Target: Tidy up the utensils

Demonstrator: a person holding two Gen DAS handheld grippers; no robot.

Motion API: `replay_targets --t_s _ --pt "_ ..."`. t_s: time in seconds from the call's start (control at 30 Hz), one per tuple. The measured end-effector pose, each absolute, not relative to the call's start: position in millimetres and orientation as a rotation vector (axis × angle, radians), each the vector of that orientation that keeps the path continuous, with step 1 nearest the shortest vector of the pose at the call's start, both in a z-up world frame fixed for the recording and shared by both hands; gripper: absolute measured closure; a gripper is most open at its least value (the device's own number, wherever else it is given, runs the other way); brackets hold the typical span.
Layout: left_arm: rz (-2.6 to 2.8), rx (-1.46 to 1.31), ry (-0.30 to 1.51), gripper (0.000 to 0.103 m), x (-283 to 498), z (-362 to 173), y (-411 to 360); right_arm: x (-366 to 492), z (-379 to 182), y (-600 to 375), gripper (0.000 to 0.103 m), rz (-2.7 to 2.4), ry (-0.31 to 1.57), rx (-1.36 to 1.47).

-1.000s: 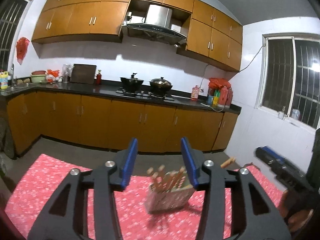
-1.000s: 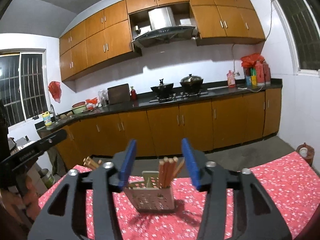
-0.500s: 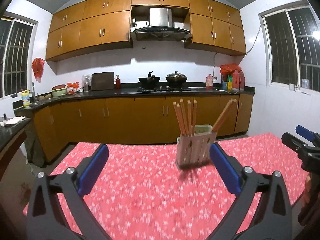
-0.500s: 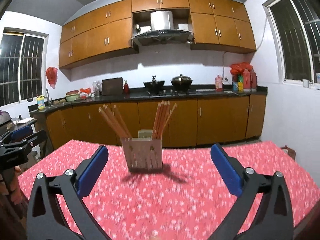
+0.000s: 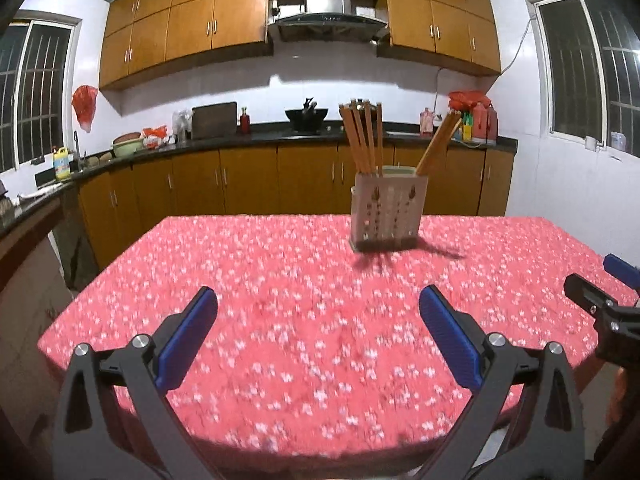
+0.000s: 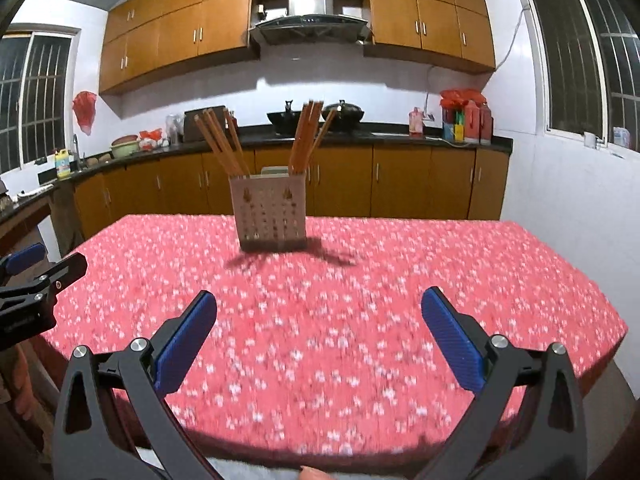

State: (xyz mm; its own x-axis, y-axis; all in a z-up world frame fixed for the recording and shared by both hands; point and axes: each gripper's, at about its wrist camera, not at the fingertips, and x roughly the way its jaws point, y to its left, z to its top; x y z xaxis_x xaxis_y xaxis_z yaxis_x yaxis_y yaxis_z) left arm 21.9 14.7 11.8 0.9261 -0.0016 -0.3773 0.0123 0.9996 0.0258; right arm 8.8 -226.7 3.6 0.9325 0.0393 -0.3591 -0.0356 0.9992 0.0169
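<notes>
Both grippers have drawn back from the utensil holder (image 5: 387,210) since a second ago, when each had it framed close between narrow jaws; their jaws have since spread wide and the holder now sits far ahead of them.

Seen from the left gripper (image 5: 318,334), the holder stands upright on the red flowered worktop (image 5: 280,320), toward its far edge, ahead and a little right of the gap between the blue pads. Nothing lies between the left jaws, only bare cloth. Seen from the right gripper (image 6: 319,334), the same holder (image 6: 272,214) stands ahead and a little to the left, and the right jaws too are wide apart with nothing in them.

Wooden chopsticks (image 5: 362,140) rise out of the holder in two bunches. One bunch stands at the holder's left end; the other leans outward from its right end. The holder is a pale, perforated box, and its shadow falls on the cloth in front of it.

Beyond the holder's right side, at the near edge of the worktop, the tip of the right gripper (image 5: 604,300) shows in the left view. In the right view the left gripper (image 6: 36,280) shows past the holder's left side, near the worktop's left edge.

Behind the holder runs a kitchen counter (image 6: 400,136) carrying woks and bottles.
</notes>
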Motion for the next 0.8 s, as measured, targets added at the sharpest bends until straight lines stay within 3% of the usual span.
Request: replay_targets --t_s 0.8 --pt "-0.020 0.040 0.405 0.004 5 -10 2 -7 -16 -219 0.002 0.032 0.378 0.014"
